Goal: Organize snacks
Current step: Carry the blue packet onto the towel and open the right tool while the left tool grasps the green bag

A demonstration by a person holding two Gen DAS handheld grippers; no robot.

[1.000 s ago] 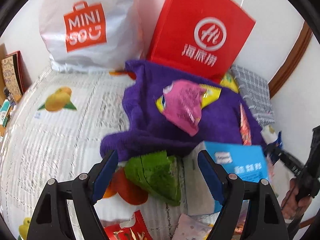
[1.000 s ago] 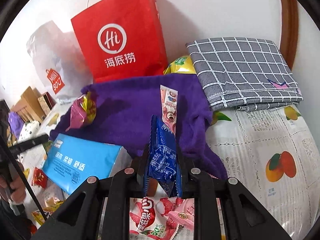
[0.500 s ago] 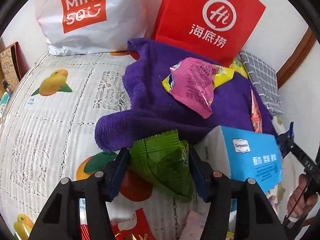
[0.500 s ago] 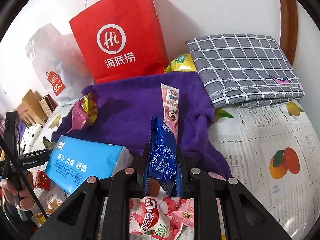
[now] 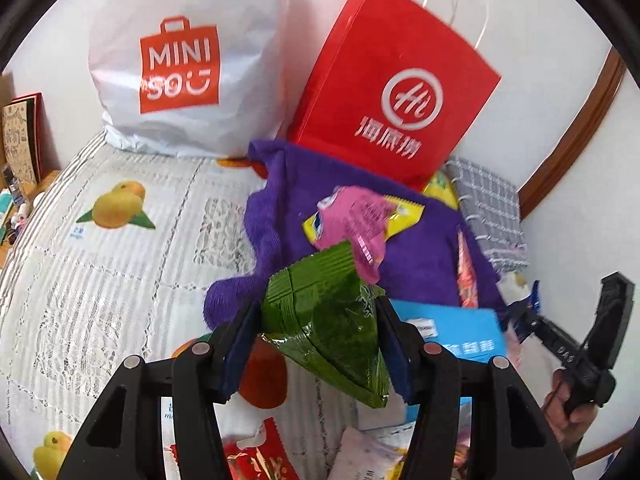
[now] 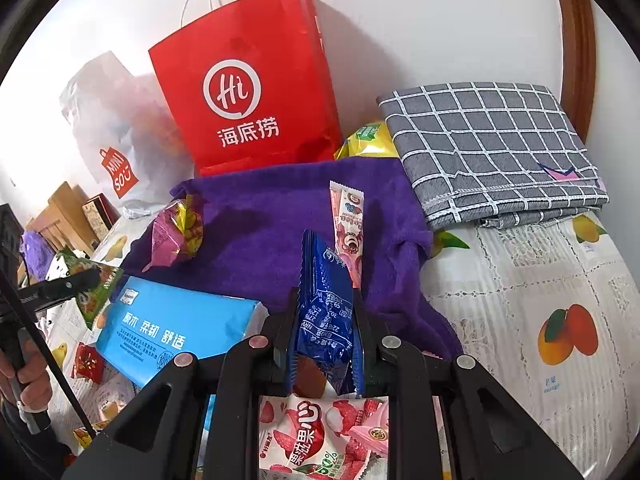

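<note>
My left gripper has just been closing; its pads now clamp a green snack packet, held clear above the fruit-print tablecloth, in front of the purple towel. My right gripper is clenched on a blue snack packet, standing upright between the fingers, near the towel's front edge. A pink-and-yellow packet and a slim pink stick lie on the towel. Blue tissue pack just left of my right fingers. Red paper bag stands behind the towel.
</note>
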